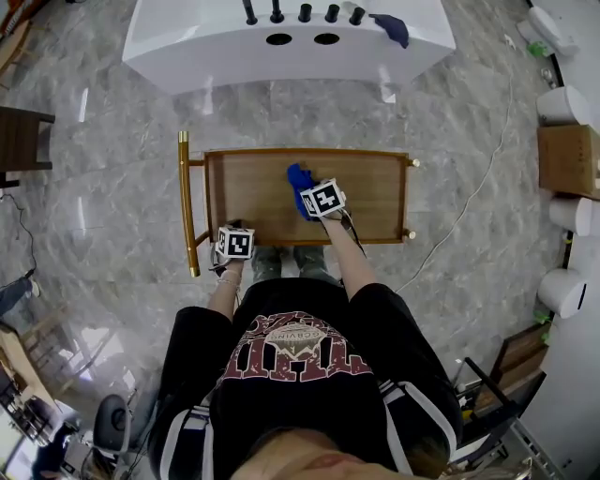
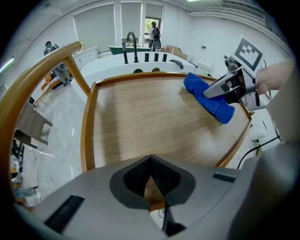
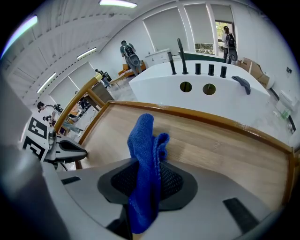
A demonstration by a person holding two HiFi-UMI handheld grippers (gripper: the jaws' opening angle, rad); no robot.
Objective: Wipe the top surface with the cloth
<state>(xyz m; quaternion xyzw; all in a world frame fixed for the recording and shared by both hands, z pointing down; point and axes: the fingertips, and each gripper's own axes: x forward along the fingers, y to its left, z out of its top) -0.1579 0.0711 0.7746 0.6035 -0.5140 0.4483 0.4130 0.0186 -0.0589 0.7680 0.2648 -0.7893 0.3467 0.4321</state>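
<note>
Where the head view is nearest, a person's black printed shirt (image 1: 295,361) fills the lower frame, and both forearms reach forward to a cart. Left gripper (image 2: 150,159): grey shell with dark ribbed pads, jaws together at their tips with nothing between them, held at the near left corner of the cart. Right gripper (image 3: 149,164): same build, jaws clamped on the cloth (image 3: 144,140), a blue, soft, fine-looped fabric that stands in a folded ridge between the pads and hangs below them. The cloth's free end lies bunched on the surface (image 1: 262,192) near its middle, just ahead of the right jaws. This surface is a rectangular top of pale brown wood with straight grain, enclosed by a low raised rim (image 1: 300,152) of glossier, more orange wood. A brass-coloured tubular handle (image 1: 186,202) runs along the cart's left end. Grey veined marble floor (image 1: 112,187) lies around the cart, polished enough to reflect light. Beyond it stands a white, smooth, rounded unit (image 1: 206,47) bearing a row of black taps (image 1: 277,13), two oval holes (image 1: 278,39) and a dark rag (image 1: 392,26).
</note>
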